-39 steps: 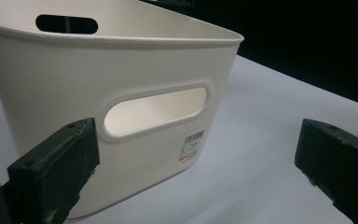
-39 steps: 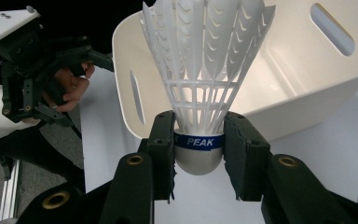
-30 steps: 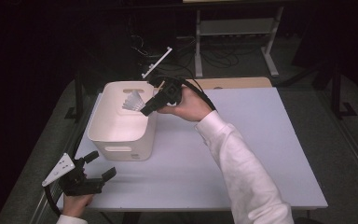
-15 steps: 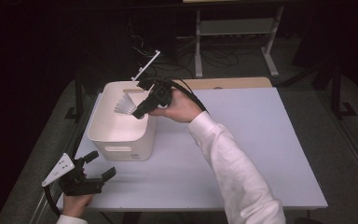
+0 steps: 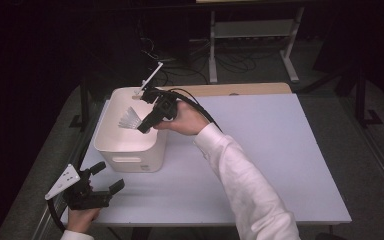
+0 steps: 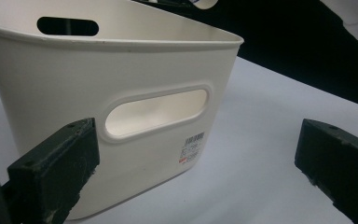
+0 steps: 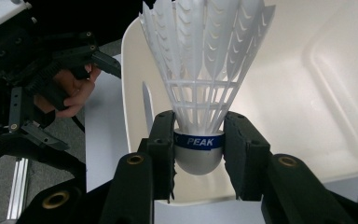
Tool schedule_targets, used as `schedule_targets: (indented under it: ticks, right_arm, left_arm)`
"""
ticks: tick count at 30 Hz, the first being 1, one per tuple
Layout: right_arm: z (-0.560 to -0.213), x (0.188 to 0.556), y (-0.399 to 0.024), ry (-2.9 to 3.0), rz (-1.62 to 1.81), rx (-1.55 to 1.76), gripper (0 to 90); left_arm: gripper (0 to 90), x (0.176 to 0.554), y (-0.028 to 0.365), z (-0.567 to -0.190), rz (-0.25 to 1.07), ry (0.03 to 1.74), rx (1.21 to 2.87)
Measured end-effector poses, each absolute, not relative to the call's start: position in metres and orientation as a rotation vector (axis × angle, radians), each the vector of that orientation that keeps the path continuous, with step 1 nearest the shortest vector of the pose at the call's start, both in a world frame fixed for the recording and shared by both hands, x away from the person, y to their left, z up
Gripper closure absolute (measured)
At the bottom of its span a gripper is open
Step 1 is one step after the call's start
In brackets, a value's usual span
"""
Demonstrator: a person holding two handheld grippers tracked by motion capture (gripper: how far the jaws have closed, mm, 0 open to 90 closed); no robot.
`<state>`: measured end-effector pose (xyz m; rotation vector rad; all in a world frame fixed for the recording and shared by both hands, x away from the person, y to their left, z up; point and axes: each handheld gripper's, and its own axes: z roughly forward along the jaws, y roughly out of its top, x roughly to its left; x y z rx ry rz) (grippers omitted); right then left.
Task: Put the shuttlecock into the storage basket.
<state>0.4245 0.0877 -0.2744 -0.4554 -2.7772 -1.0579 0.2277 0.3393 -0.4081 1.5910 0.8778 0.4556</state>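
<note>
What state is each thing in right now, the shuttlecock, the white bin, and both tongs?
Shuttlecock: held by its cork base, skirt pointing away from the right tongs, over the bin's opening.
White bin: upright on the table, open top, nothing seen lying inside.
Right tongs: shut on the shuttlecock.
Left tongs: open, holding nothing, near the table's front left corner, facing the bin's handle side.
Table: bare apart from the bin.

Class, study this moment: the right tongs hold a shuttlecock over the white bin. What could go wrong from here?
1. The right tongs pinch only the shuttlecock at its rounded cork, so it might slip or tilt.
2. The shuttlecock hangs near the white bin's rim, so a release could miss.
3. The left tongs sit open, apart from the bin, which could slide if bumped.
</note>
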Motion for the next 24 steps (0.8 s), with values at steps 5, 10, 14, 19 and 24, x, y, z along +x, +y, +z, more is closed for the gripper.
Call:
schedule_targets:
  ticks: [5,10,14,19,24]
  right_arm:
    - [-0.284,0.426,0.095,-2.772,-1.026,-0.455,63.8]
    - [-0.292,0.426,0.101,-2.774,-0.999,-0.443,63.8]
    - [-0.299,0.427,0.104,-2.772,-0.978,-0.451,63.8]
    - [-0.309,0.428,0.106,-2.772,-0.957,-0.463,63.8]
    - [-0.317,0.431,0.107,-2.76,-0.946,-0.473,63.8]
  left_arm:
    - [0.0,0.228,0.339,-0.408,0.457,0.875,1.595]
    - [0.0,0.228,0.339,-0.408,0.454,0.874,1.596]
    - [0.0,0.228,0.339,-0.408,0.452,0.875,1.596]
    - [0.0,0.228,0.339,-0.408,0.452,0.874,1.595]
    - [0.0,0.228,0.338,-0.408,0.448,0.874,1.587]
